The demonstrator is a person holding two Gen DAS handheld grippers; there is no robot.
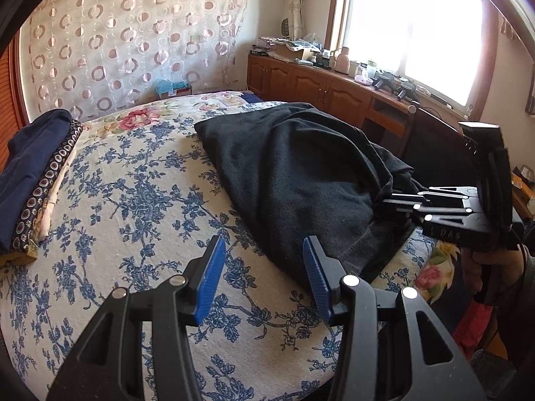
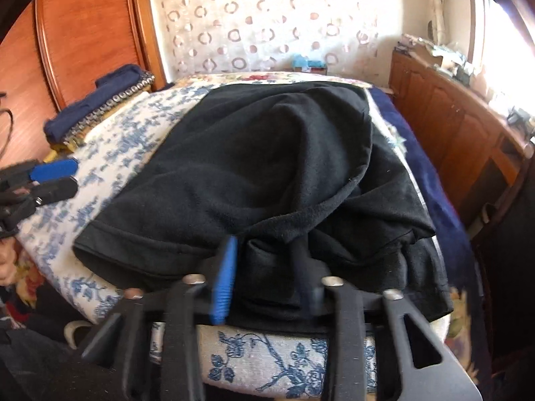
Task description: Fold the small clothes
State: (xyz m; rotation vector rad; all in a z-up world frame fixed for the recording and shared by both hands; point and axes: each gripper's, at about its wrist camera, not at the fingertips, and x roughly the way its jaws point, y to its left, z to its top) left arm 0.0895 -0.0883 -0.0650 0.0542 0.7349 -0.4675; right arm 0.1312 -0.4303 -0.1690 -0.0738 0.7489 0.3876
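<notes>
A black garment (image 1: 301, 173) lies rumpled on the blue-flowered bedspread (image 1: 133, 193); it also fills the middle of the right wrist view (image 2: 267, 167). My left gripper (image 1: 264, 260) is open and empty, hovering over the bedspread just left of the garment's near hem. My right gripper (image 2: 264, 260) sits at the garment's near edge with a bunch of black cloth between its fingers; the jaws stand partly apart. In the left wrist view the right gripper (image 1: 394, 200) reaches into the garment's right edge. The left gripper shows at the left edge of the right wrist view (image 2: 53, 177).
A stack of folded clothes (image 1: 30, 180) lies at the bed's far left, also in the right wrist view (image 2: 100, 100). A wooden cabinet (image 1: 317, 83) with clutter runs under the window on the right. A patterned curtain (image 1: 133, 40) hangs behind the bed.
</notes>
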